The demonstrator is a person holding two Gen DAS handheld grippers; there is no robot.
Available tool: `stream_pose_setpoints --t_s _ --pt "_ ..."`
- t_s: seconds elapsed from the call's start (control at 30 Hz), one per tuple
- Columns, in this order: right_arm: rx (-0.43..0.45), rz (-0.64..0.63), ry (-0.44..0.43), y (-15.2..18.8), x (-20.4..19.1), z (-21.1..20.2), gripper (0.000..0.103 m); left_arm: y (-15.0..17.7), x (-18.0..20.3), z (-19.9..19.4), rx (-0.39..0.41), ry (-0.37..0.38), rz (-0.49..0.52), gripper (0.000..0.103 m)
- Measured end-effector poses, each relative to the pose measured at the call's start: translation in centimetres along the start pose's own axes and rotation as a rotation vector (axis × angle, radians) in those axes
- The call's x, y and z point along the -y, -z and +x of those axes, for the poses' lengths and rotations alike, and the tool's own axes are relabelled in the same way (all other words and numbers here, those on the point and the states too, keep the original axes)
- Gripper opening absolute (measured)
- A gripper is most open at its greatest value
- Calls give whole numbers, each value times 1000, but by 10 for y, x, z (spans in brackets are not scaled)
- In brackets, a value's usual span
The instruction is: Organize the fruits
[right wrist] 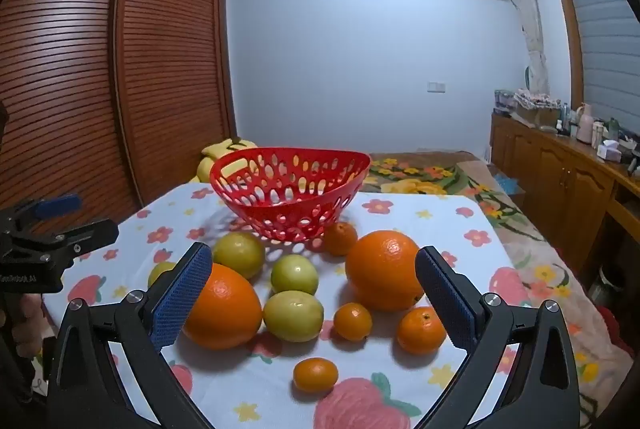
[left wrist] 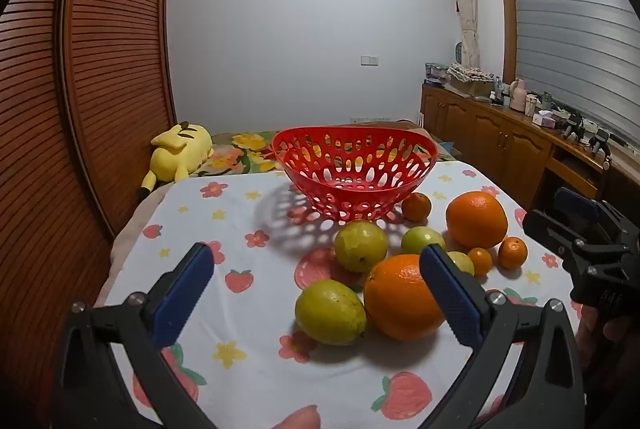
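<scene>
A red perforated basket [left wrist: 354,165] stands empty at the far side of the table; it also shows in the right wrist view [right wrist: 290,185]. In front of it lie two large oranges [left wrist: 402,299] [left wrist: 476,219], several yellow-green fruits [left wrist: 330,311] [left wrist: 360,245] and several small tangerines [left wrist: 512,253]. My left gripper [left wrist: 316,293] is open and empty, above the near fruits. My right gripper [right wrist: 314,299] is open and empty, above the fruit pile, with a large orange [right wrist: 222,307] by its left finger and another large orange [right wrist: 384,269] by its right finger.
A flowered cloth [left wrist: 240,309] covers the table. A yellow plush toy [left wrist: 180,149] lies on the bed beyond. A wooden louvred wardrobe [left wrist: 100,69] stands at left, a cluttered wooden sideboard [left wrist: 520,133] at right. The right gripper shows at the left wrist view's right edge [left wrist: 588,229].
</scene>
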State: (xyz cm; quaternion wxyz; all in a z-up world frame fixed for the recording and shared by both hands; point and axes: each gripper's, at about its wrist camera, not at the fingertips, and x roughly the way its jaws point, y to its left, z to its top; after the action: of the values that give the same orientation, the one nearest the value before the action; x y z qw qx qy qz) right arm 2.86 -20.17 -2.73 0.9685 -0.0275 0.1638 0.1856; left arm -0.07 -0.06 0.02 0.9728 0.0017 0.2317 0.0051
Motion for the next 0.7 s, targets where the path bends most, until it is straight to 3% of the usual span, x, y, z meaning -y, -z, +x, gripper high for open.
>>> stream_pose_setpoints --t_s 0.7 --pt "9 23 2 -6 2 -8 103 -5 -2 -8 -6 5 -14 103"
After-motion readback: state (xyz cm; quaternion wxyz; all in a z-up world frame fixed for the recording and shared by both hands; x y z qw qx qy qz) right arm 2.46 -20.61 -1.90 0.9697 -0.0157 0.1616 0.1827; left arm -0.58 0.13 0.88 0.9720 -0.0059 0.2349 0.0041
